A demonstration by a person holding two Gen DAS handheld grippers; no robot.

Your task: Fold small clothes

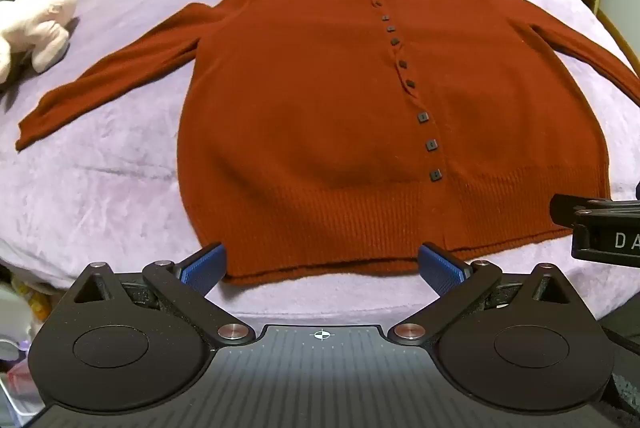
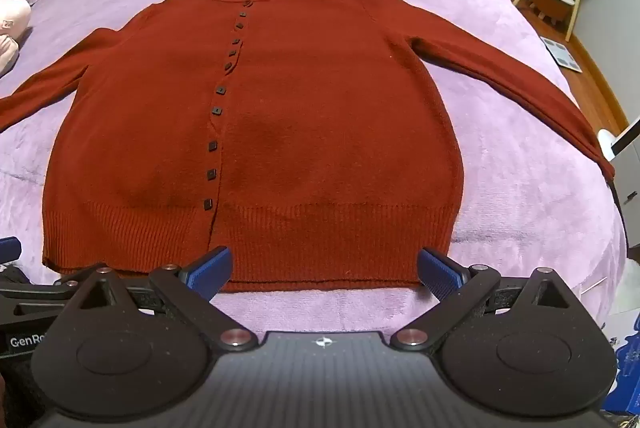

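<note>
The rust-red cardigan [image 1: 320, 116] lay flat and buttoned on the lilac bedspread [image 1: 100, 188], sleeves spread wide, hem nearest the grippers. The left gripper [image 1: 322, 268] and right gripper [image 2: 324, 270] both hung over that hem with jaws spread and nothing held. The knit looked soft, light and limp, likely best pinched at the ribbed hem corners or cuffs; bare bedding lay around it, with a plush toy [image 1: 36, 24] beyond the left sleeve.

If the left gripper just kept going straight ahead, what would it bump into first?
Most likely the ribbed hem of the red cardigan on the bed, lying just beyond the left gripper and its open jaws; depth is hard to judge.
</note>
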